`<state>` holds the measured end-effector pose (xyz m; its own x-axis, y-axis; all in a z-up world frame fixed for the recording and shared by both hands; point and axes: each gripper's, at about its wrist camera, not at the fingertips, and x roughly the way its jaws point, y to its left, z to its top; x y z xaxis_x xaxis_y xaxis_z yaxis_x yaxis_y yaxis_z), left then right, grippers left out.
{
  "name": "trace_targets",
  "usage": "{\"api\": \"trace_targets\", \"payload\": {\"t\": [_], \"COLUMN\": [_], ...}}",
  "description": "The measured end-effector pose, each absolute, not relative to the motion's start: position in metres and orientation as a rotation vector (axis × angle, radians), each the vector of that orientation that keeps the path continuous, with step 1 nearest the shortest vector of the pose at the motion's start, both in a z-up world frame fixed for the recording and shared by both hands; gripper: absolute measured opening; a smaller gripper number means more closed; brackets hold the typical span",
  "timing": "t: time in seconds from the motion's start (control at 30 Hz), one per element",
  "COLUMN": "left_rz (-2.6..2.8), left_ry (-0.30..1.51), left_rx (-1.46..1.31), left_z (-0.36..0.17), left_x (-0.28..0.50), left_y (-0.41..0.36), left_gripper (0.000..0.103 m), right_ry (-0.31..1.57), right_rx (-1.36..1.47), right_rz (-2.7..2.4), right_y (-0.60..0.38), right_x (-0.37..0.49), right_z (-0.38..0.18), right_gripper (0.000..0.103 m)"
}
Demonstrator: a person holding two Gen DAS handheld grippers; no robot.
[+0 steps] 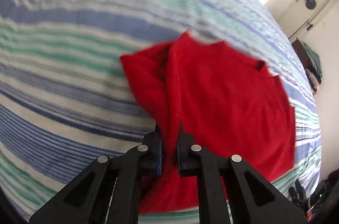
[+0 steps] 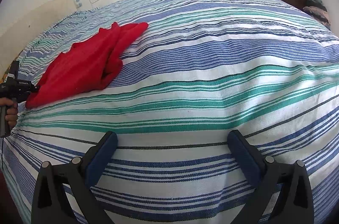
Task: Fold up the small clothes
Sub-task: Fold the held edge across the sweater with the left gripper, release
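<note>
Red garment (image 1: 222,97) is lying crumpled on the striped bed (image 2: 211,67), and every place below is given from that garment. At its near edge the left hand-held gripper (image 1: 169,139) is pinching a ridge of the cloth, its jaws pressed together on it. The grip is taking only a narrow bunched fold, so I judge the cloth is likely to slide out under any pull, or the whole garment is going to drag along rather than unfold. The wrist picture is blurring, so how deep the bite goes is unclear. Well apart from the garment, over bare bedspread, the right hand-held gripper (image 2: 172,152) is hanging spread wide and empty, so nothing is anchoring the far side.
</note>
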<state>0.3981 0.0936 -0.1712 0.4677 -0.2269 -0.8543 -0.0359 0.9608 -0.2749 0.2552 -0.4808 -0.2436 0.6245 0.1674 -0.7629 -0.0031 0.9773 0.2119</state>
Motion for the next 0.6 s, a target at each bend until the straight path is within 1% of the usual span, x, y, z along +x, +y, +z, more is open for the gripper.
{"api": "trace_targets", "payload": {"t": [0.1, 0.2, 0.3, 0.33, 0.37, 0.4, 0.43, 0.5, 0.57, 0.6], "left_rz": [-0.198, -0.338, -0.425, -0.452, -0.478, -0.487, -0.486, -0.495, -0.523, -0.516], "left_ry": [0.990, 0.940, 0.915, 0.919, 0.944, 0.977, 1.029, 1.058, 1.004, 0.965], "left_rx": [-0.146, -0.034, 0.020, 0.016, 0.020, 0.033, 0.052, 0.037, -0.020, -0.057], "left_z": [-0.119, -0.093, -0.104, -0.118, -0.134, -0.146, -0.159, -0.163, -0.144, -0.132], "left_x": [0.393, 0.388, 0.387, 0.388, 0.389, 0.389, 0.387, 0.373, 0.347, 0.331], "left_y": [0.033, -0.058, -0.140, -0.168, -0.193, -0.210, -0.225, -0.227, -0.202, -0.179], "left_gripper": [0.007, 0.007, 0.009, 0.013, 0.023, 0.027, 0.029, 0.030, 0.051, 0.072], "right_ry": [0.887, 0.883, 0.885, 0.886, 0.886, 0.886, 0.888, 0.891, 0.892, 0.892], "right_rx": [0.207, 0.218, 0.219, 0.218, 0.218, 0.217, 0.216, 0.213, 0.215, 0.218], "right_rz": [0.103, 0.108, 0.108, 0.107, 0.107, 0.107, 0.106, 0.104, 0.106, 0.108], "right_y": [-0.482, -0.483, -0.482, -0.482, -0.482, -0.482, -0.481, -0.480, -0.480, -0.481], "right_x": [0.254, 0.253, 0.254, 0.254, 0.254, 0.254, 0.254, 0.254, 0.254, 0.254], "right_z": [-0.243, -0.243, -0.243, -0.243, -0.243, -0.243, -0.243, -0.243, -0.243, -0.243], "right_gripper": [0.103, 0.103, 0.103, 0.103, 0.103, 0.103, 0.103, 0.103, 0.103, 0.103]}}
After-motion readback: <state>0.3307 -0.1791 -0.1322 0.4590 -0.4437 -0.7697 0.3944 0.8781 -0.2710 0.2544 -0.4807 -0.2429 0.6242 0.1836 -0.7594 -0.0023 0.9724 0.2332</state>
